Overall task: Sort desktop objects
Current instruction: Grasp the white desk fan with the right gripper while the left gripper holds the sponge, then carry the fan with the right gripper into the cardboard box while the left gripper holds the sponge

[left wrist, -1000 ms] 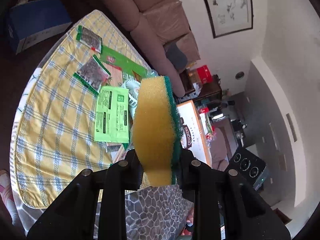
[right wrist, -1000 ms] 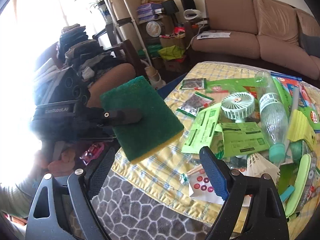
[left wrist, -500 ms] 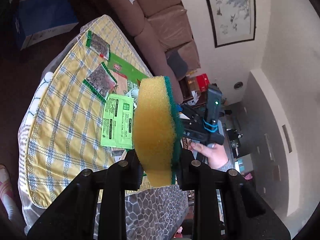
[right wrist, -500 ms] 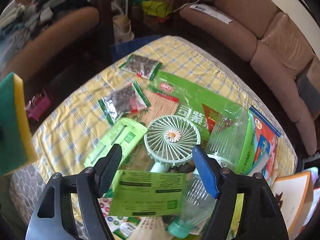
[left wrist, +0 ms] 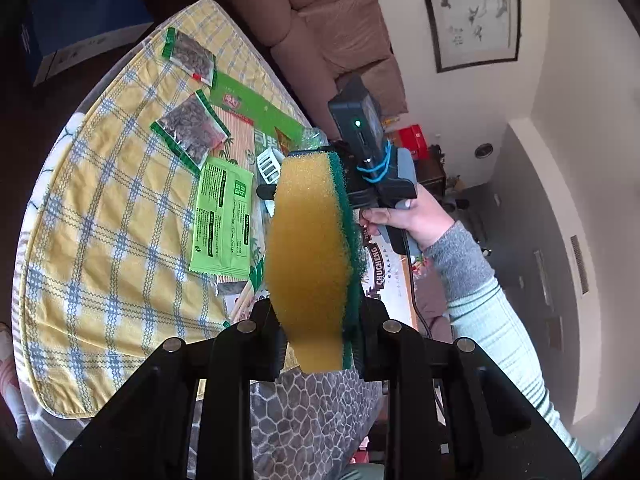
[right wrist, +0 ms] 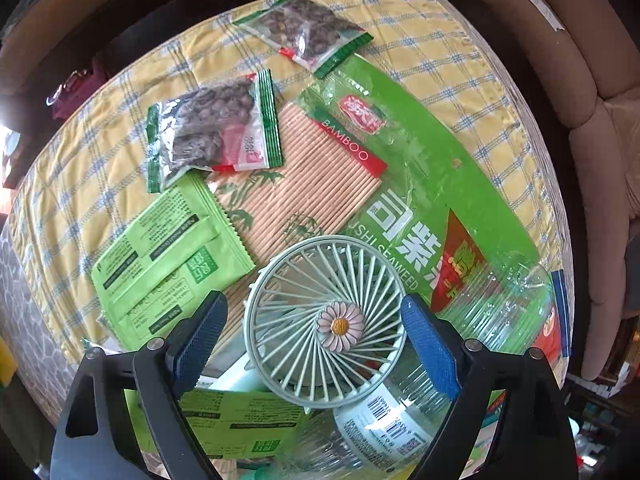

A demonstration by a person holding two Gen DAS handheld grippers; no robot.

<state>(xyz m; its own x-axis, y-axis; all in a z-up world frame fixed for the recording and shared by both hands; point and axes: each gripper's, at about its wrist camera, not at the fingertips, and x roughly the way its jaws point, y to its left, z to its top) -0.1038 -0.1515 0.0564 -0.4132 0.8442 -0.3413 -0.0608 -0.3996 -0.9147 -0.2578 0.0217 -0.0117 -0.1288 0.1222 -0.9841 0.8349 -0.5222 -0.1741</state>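
My left gripper [left wrist: 320, 336] is shut on a yellow sponge [left wrist: 308, 256] with a green scouring side, held upright above the near edge of the table. My right gripper [right wrist: 316, 332] points down over the clutter, its jaws opening wide on either side of a pale green hand fan [right wrist: 324, 320] with a daisy hub; its blue pads do not touch the fan. In the left wrist view the right gripper's body [left wrist: 372, 168] and the hand holding it show behind the sponge.
A yellow checked cloth [right wrist: 100, 128] covers the table. On it lie two seed packets [right wrist: 212, 128], a bamboo mat pack [right wrist: 304, 168], green sachets [right wrist: 168, 256], a seaweed bag [right wrist: 432, 200] and a clear plastic bottle [right wrist: 496, 304]. A brown sofa [left wrist: 332, 28] stands behind.
The right gripper has swung from level to pointing down and travelled over the table, now straddling the fan. The left gripper with the sponge has stayed put.
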